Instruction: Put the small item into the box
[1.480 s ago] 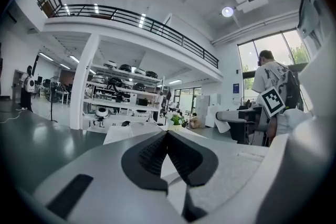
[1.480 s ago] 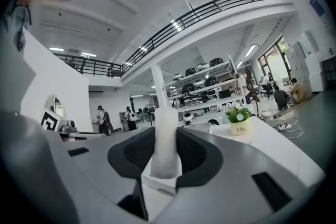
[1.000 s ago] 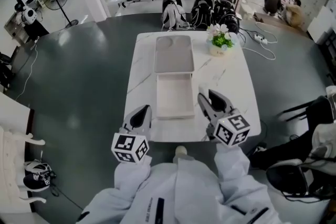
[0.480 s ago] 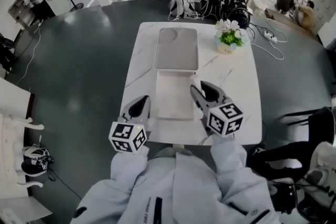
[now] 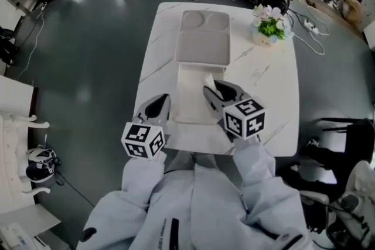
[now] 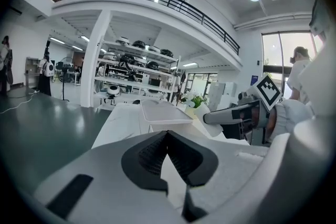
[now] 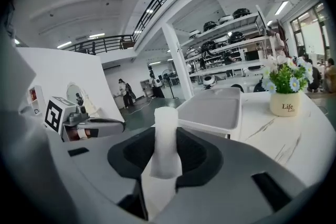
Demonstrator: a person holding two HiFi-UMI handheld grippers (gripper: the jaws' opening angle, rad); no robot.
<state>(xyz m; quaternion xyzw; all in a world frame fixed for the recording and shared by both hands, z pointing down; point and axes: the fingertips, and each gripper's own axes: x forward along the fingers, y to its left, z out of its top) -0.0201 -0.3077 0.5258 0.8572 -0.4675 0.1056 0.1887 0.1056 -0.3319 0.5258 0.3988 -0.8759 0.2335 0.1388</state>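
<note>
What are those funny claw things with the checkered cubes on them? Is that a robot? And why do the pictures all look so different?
It is not a robot. A person in a white jacket holds a grabbing tool with two jaws in each hand. The head view comes from a camera on the person's head that looks down. The other two views come from cameras riding on the tools, each looking along its own jaws.

On the white marble table sit a white open box, a grey tray-like lid lying flat beyond it, and a small pot of flowers.

The right gripper pinches a small white roll-shaped item near the box. The left gripper is shut and empty. The black-and-white cubes are parts of the tools.
</note>
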